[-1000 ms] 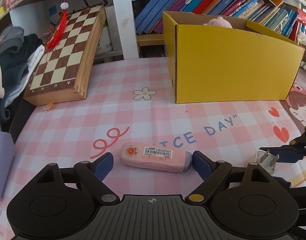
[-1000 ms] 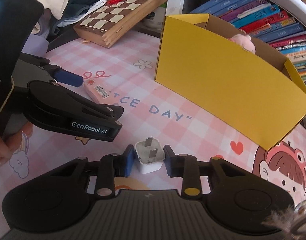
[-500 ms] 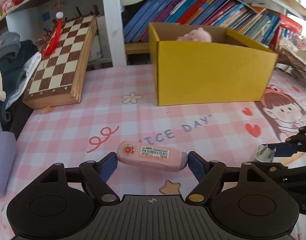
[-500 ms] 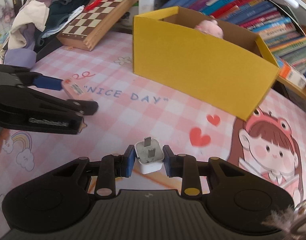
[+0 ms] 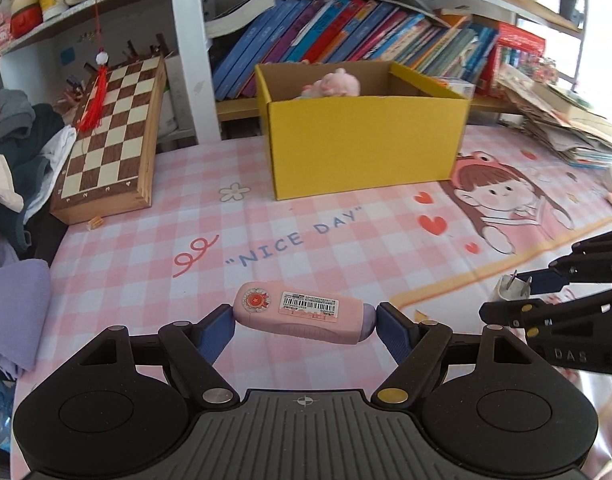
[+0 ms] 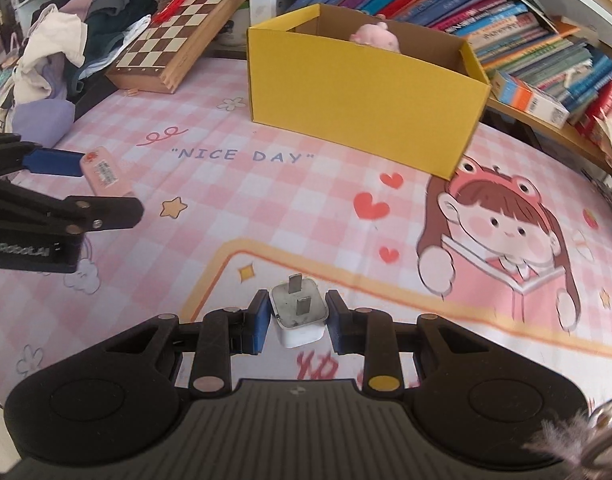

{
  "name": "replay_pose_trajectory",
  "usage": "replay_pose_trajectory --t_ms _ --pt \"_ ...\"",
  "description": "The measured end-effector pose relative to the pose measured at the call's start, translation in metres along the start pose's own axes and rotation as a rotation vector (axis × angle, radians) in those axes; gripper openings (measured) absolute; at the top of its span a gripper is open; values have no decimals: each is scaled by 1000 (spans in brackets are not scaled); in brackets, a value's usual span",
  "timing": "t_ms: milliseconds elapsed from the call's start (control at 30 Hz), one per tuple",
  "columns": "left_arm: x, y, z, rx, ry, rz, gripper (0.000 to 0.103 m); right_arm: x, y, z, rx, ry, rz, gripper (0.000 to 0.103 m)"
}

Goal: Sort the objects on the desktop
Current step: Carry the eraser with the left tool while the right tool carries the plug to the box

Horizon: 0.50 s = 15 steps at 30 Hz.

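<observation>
Left wrist view showed, nearest the lens, the left gripper (image 5: 303,320) clamped endwise on a pink case (image 5: 303,314) with a barcode label, one blue pad at each end, and the case appeared to be held clear of the table (image 5: 145,264). Right wrist view showed the right gripper (image 6: 297,320) pinching a white plug adapter (image 6: 298,316) between its pads, prongs pointing up and forward, likewise seemingly above the pink checked cover. Beyond both, past the "NICE DAY" lettering, stood the open yellow box (image 5: 366,148), with a pink plush toy (image 5: 338,82) already showing over its rim. Further back, a chessboard (image 5: 109,136) leaned by the bookshelf (image 5: 346,36).

Judging by this, the carrying step was in hand: each gripper had its object and both faced the box. The next move would likely call for bringing each object forward and over the near wall before letting go, one gripper at a time so they would not crowd each other at the opening.
</observation>
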State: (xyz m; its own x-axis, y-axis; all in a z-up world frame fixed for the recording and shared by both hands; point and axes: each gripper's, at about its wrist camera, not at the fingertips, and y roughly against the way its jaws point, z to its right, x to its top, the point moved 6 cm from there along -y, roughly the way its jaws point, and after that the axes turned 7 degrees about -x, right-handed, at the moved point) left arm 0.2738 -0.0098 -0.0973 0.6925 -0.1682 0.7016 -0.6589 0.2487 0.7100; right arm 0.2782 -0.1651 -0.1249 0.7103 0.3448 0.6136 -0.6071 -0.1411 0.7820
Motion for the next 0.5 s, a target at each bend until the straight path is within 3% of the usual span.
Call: replay_pose_trajectory --t_ms 500 --pt "-34 49 15 -45 -31 5 79 -31 53 4 -35 -118 -1 28"
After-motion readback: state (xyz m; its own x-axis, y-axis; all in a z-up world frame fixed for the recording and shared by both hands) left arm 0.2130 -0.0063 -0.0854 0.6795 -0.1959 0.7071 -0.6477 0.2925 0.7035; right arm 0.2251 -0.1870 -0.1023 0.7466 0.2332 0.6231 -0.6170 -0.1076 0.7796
